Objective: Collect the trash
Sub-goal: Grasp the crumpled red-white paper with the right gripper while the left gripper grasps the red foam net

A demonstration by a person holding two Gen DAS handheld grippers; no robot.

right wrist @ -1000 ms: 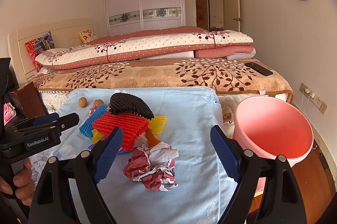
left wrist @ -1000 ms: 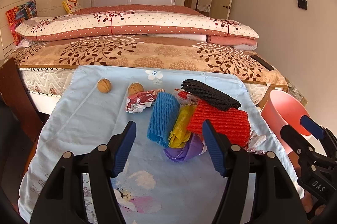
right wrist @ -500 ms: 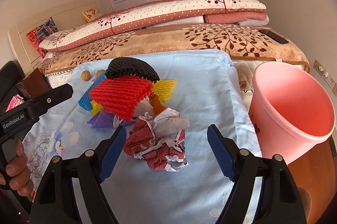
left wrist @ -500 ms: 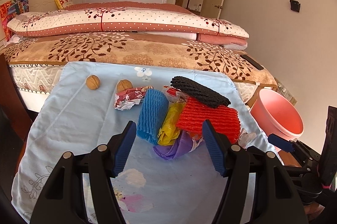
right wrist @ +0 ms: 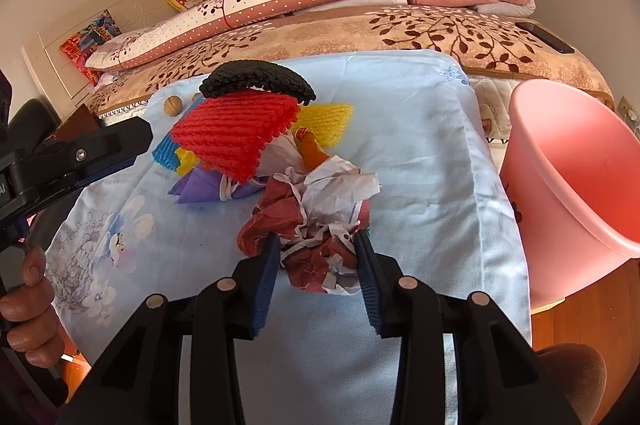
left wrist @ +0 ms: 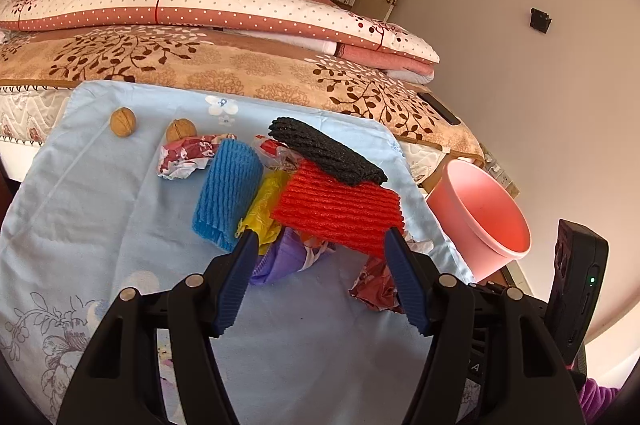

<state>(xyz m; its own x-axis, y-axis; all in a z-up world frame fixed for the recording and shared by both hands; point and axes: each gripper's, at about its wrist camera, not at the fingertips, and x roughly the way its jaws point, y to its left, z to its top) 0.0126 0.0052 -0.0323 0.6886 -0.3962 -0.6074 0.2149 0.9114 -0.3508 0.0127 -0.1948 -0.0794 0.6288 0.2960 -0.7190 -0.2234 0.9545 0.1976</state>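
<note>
- The step in hand is picking up the first bit of trash: the paper ball (right wrist: pixel 316 225).
- The paper ball lies on the blue cloth (right wrist: pixel 432 153) over the table, at the near edge of the trash pile (right wrist: pixel 240 129).
- The right gripper (right wrist: pixel 316 257) is closing on the paper ball. Its blue pads sit on both sides of the ball and seem to press it.
- The left gripper (left wrist: pixel 320 261) hangs open over the pile and holds nothing.
- The pink bin (right wrist: pixel 576 169) stands just beside the table, to the right.
- Next, the right gripper likely needs a firm squeeze, then a lift, then a move right over the bin.
- The paper is loose, so a weak pinch may tear off only a scrap.
</note>
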